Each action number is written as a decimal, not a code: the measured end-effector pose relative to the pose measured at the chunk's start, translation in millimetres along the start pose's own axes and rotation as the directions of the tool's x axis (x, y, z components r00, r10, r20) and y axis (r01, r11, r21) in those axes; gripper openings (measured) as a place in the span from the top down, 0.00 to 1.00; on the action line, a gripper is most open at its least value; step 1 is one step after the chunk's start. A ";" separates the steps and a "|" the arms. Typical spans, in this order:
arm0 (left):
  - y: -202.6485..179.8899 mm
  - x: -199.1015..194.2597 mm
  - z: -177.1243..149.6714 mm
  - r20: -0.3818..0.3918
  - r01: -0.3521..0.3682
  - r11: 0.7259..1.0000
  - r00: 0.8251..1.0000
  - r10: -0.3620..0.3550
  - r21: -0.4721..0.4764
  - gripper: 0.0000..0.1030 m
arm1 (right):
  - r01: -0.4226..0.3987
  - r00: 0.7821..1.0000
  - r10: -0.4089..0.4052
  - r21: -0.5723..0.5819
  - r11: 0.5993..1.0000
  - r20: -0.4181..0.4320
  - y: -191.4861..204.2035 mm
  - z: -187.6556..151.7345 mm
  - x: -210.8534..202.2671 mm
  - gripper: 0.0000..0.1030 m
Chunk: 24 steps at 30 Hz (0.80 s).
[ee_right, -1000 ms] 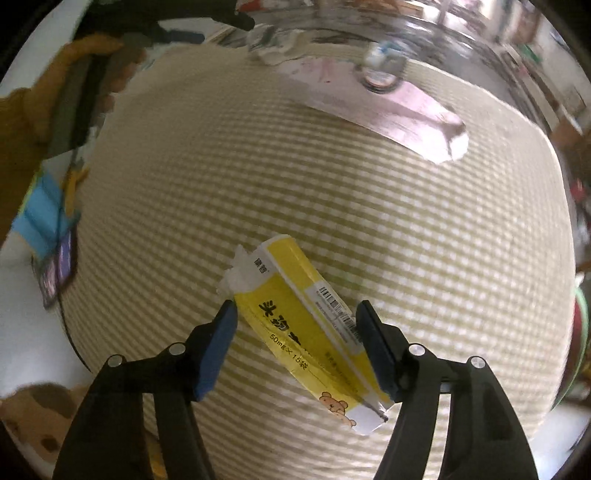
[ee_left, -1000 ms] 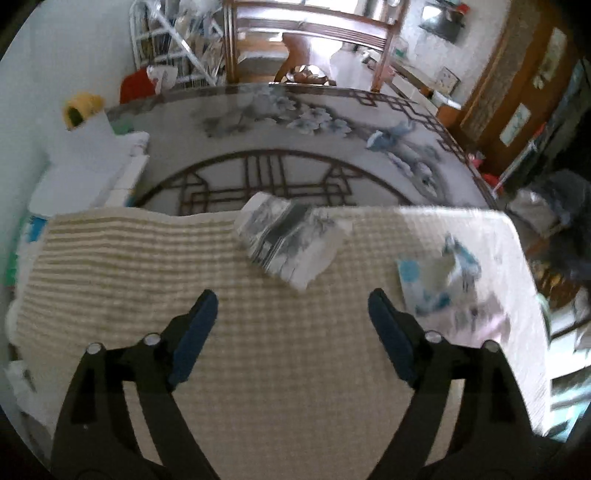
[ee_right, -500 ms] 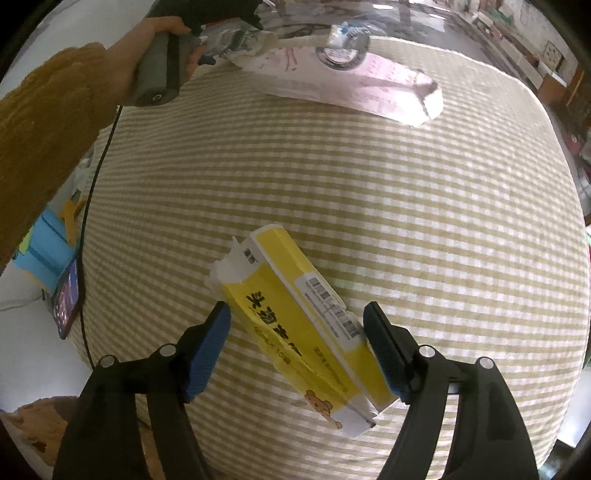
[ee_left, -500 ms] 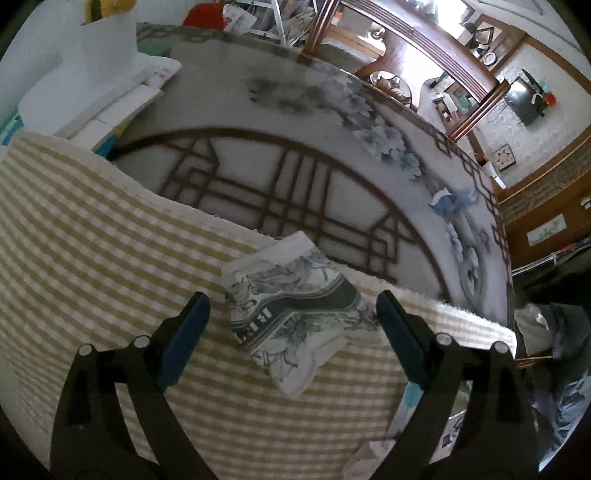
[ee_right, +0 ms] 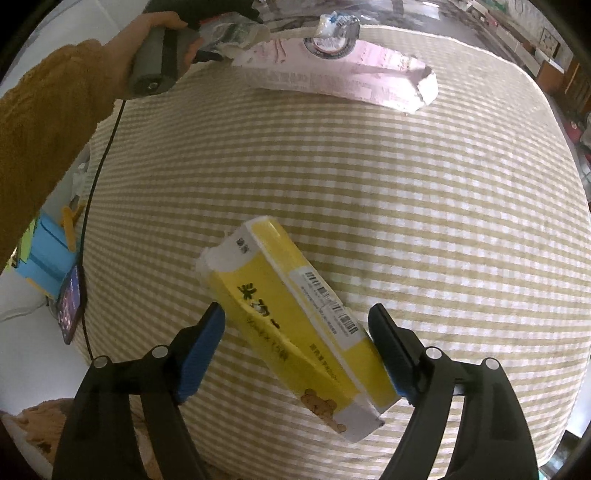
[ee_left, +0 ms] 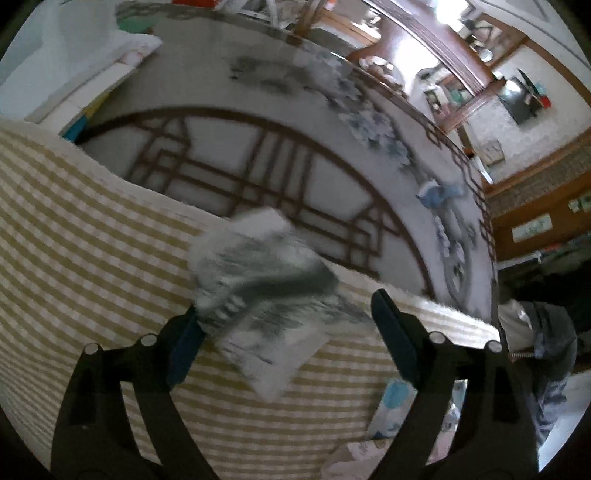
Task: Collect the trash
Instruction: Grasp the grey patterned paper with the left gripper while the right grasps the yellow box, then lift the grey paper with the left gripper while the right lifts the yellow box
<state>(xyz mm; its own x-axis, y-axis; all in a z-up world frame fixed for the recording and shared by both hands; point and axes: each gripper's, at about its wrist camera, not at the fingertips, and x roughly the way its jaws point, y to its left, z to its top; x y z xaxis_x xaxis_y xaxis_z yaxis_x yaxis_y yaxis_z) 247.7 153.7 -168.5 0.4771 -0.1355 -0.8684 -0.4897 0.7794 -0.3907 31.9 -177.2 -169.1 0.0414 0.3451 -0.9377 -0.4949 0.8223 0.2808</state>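
A crumpled grey-and-white printed wrapper (ee_left: 258,288) lies at the far edge of the checked cloth (ee_left: 92,240). My left gripper (ee_left: 284,306) straddles it with jaws closing. The left pad sits at the wrapper's edge and the right pad stands apart from it. A yellow carton (ee_right: 295,325) with a bear print and a barcode lies flat on the cloth (ee_right: 406,203). My right gripper (ee_right: 295,310) is over it, jaws opening, with the carton between them. The right wrist view also shows the hand (ee_right: 159,48) that holds the left gripper at the top left.
A long pink wrapper (ee_right: 347,74) with a crumpled white lid (ee_right: 336,33) on it lies at the cloth's far side. Blue-and-white packaging (ee_left: 395,402) lies near the left gripper's right finger. A patterned table top (ee_left: 258,155) extends beyond the cloth. A phone (ee_right: 70,302) lies off the cloth's left edge.
The left gripper has dropped toward the grey wrapper and rolled, so the wrapper now lies between its jaws. The right jaws have widened around the yellow carton.
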 end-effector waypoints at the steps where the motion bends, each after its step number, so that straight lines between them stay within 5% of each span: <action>1: -3.0 0.2 -2.3 -0.011 0.011 1.000 1.000 -0.011 0.018 0.23 | -0.001 1.000 0.001 0.005 1.000 -0.002 0.6 -0.8 3.2 0.25; 3: -11.8 -1.0 -8.9 -0.025 0.018 0.997 1.000 -0.017 0.076 0.40 | -0.004 1.000 0.004 0.014 1.000 0.000 -0.8 -2.4 2.9 0.25; 6: -23.9 -3.8 -18.9 -0.023 0.015 0.985 1.000 -0.012 0.174 0.49 | -0.003 1.000 0.003 0.016 1.000 0.010 -0.5 -3.5 -0.2 0.25; 8: -28.2 -8.1 -25.4 -0.026 0.015 0.976 1.000 -0.010 0.216 0.84 | -0.002 1.000 0.002 0.014 1.000 0.018 -2.2 -3.2 -4.0 0.25; 13: -32.6 -30.5 -51.9 -0.014 0.027 0.950 1.000 -0.023 0.311 0.81 | 0.000 0.999 -0.001 0.027 1.000 0.037 -7.3 -4.6 -12.1 0.25; 18: -21.4 -55.2 -76.6 -0.033 0.083 0.950 0.996 -0.077 0.301 0.82 | 0.000 0.999 -0.002 0.029 1.000 0.049 -8.0 -5.4 -17.4 0.25; 24: -2.7 -79.4 -124.8 -0.069 0.069 0.935 0.996 -0.048 0.347 0.81 | 0.005 0.998 -0.007 0.034 0.999 0.061 0.3 -6.7 -18.4 0.25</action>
<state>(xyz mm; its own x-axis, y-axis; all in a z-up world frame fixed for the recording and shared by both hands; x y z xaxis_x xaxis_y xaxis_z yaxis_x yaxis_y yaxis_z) 120.1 86.0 -136.7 0.4488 -0.2145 -0.8675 -0.1720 0.9319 -0.3194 25.1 -186.3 -153.1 0.0980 0.3666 -0.9252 -0.4648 0.8389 0.2832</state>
